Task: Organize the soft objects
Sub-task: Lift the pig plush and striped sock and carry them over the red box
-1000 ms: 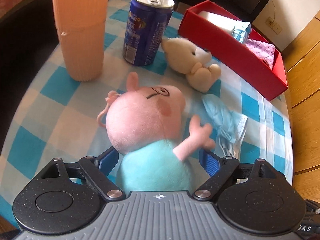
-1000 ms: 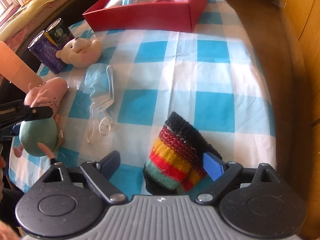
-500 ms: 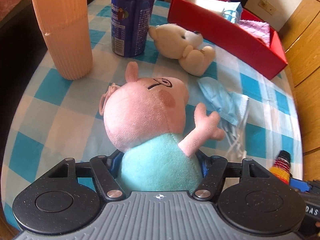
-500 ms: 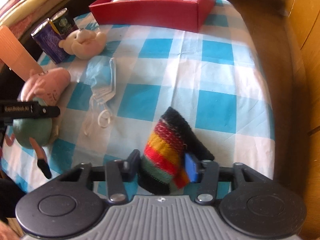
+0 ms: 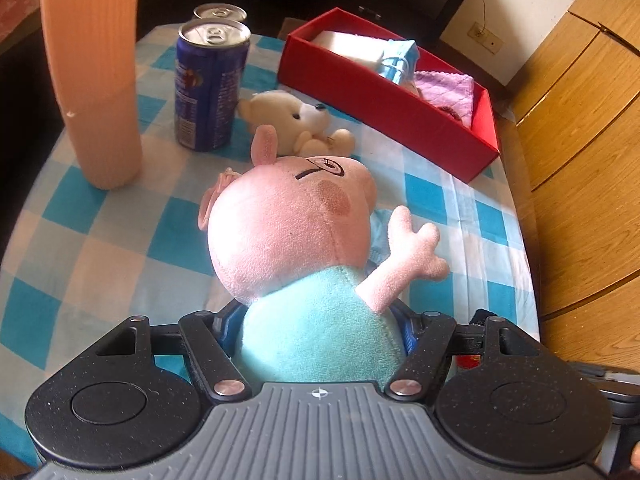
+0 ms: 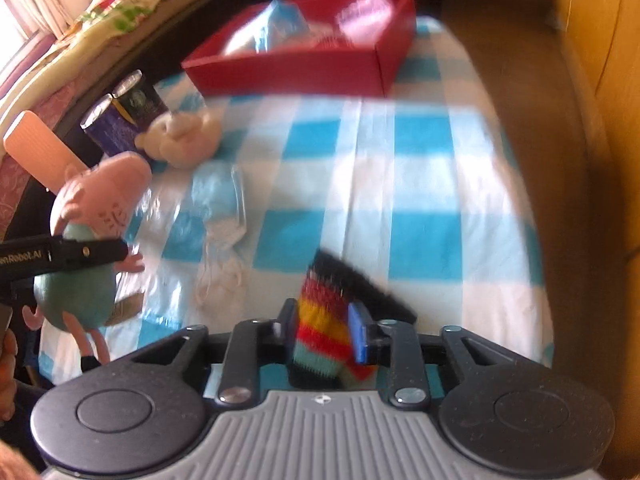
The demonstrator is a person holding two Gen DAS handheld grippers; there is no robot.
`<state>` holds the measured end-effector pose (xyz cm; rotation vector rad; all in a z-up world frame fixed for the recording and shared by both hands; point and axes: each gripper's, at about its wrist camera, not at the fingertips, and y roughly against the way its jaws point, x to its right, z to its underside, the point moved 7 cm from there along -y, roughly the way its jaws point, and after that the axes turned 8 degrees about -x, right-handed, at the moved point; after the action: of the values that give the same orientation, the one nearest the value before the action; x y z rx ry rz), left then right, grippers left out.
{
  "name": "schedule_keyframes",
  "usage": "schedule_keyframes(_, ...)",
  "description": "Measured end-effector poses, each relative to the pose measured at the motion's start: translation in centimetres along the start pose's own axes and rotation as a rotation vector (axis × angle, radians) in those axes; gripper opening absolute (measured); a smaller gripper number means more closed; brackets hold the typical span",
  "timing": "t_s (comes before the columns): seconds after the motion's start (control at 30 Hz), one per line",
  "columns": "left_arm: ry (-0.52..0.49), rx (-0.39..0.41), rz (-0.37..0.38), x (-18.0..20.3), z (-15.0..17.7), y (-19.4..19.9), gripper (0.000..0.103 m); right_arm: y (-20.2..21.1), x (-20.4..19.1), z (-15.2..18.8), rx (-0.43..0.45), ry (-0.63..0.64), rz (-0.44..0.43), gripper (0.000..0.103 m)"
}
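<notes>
Left claw [image 5: 316, 328]: clamped on the teal belly of the pink plush pig with a teal body [image 5: 296, 240], its blue pads pressed into both flanks.
Plush pig: held up off the blue-and-white checked cloth on the counter [image 5: 104, 248], head pointing to the far side, one pink arm sticking out to the right.
Right claw [image 6: 323, 332]: closing, its pads already squeezing the striped knitted sock with black, red, yellow and teal bands [image 6: 324, 312].
Sock: at the near edge of the counter, its black cuff trailing onto the cloth.
Red cardboard box [image 5: 384, 96]: at the far right, holding a blue mask pack and a purple cloth.
Cream teddy bear [image 5: 296, 124]: lay just near the box, beside the blue drink can [image 5: 208, 88].
Peach ribbed cylinder [image 5: 96, 76]: stood upright at the far left.
Light blue face mask [image 6: 218, 200]: lay flat between pig and sock.
</notes>
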<state>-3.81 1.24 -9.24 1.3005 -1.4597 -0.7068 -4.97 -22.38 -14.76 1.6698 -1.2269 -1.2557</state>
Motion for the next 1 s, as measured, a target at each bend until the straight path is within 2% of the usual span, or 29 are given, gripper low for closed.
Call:
schedule_keyframes(0.03,-0.009,-0.004,0.0,0.1,0.1,-0.2,0.069,-0.4,0.1,0.2,-0.012,-0.013,0.014,0.029)
schedule_keyframes(0.07,-0.017,-0.009,0.0,0.3,0.2,-0.4,0.069,-0.9,0.0,0.3,-0.024,-0.002,0.033,0.048)
schedule_keyframes(0.13,-0.021,-0.019,0.008,0.4,0.4,-0.7,0.069,-2.3,-0.3,0.5,-0.05,0.029,0.092,0.062)
schedule_keyframes(0.2,-0.026,-0.026,0.019,0.5,0.5,-0.7,0.069,-2.9,-0.5,0.5,-0.039,0.034,0.107,0.058)
schedule_keyframes(0.23,-0.031,-0.025,0.018,0.5,0.6,-0.7,0.069,-2.7,-0.6,0.3,-0.019,0.042,0.106,0.046)
schedule_keyframes(0.27,-0.035,-0.023,0.015,0.5,0.6,-0.6,0.069,-2.3,-0.7,0.0,-0.003,0.048,0.109,0.022)
schedule_keyframes(0.37,-0.047,-0.019,0.017,0.7,0.7,-0.3,0.069,-1.9,-0.3,-0.2,-0.008,0.032,0.061,0.0)
schedule_keyframes(0.47,-0.056,-0.011,0.024,1.2,0.7,0.1,0.069,-1.3,-0.4,-0.1,-0.002,0.035,0.035,0.0)
schedule_keyframes(0.6,-0.064,0.011,0.042,2.1,0.3,0.8,0.069,1.2,-0.6,-1.0,0.07,0.009,-0.033,0.0)
schedule_keyframes(0.8,-0.088,0.076,0.075,4.1,-1.3,2.5,0.069,5.3,-1.8,-4.1,0.188,0.008,-0.103,0.0)
schedule_keyframes(1.0,-0.125,0.118,0.061,5.8,-3.3,2.9,0.069,7.7,-2.3,-7.6,0.277,-0.01,-0.139,0.0)
